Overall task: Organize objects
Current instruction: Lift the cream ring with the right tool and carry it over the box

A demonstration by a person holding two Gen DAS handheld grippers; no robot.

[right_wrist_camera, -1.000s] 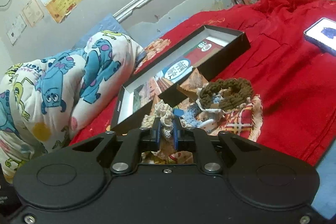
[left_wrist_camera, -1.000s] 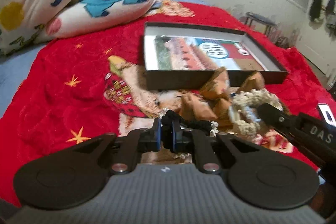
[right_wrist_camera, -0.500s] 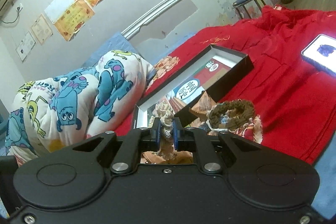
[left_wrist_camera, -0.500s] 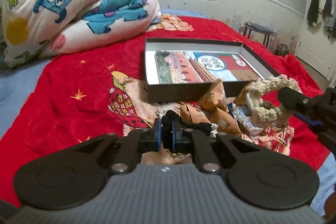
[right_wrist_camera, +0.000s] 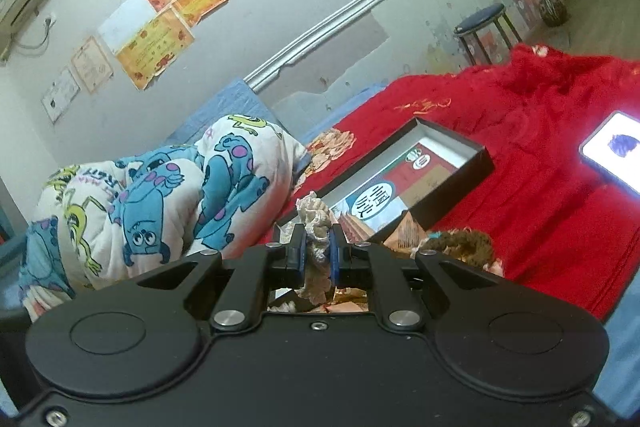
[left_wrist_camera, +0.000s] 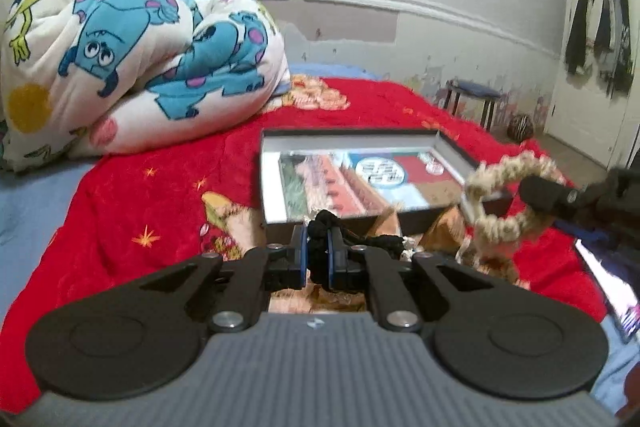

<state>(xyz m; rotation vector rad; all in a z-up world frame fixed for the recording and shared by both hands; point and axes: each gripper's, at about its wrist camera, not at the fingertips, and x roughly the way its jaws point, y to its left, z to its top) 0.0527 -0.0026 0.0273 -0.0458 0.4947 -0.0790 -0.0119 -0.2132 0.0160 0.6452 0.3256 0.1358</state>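
Black grippers, blue-padded fingers (left_wrist_camera: 301, 255), silver screws

Left gripper (left_wrist_camera: 317, 254) clamped tight, right gripper (right_wrist_camera: 318, 254) clamped, raised

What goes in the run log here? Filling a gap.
left tongs: shut on black scrunchie | right tongs: shut on beige scrunchie | box: open

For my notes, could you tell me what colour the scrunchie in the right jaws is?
Cream scrunchie, clearest in the left wrist view.
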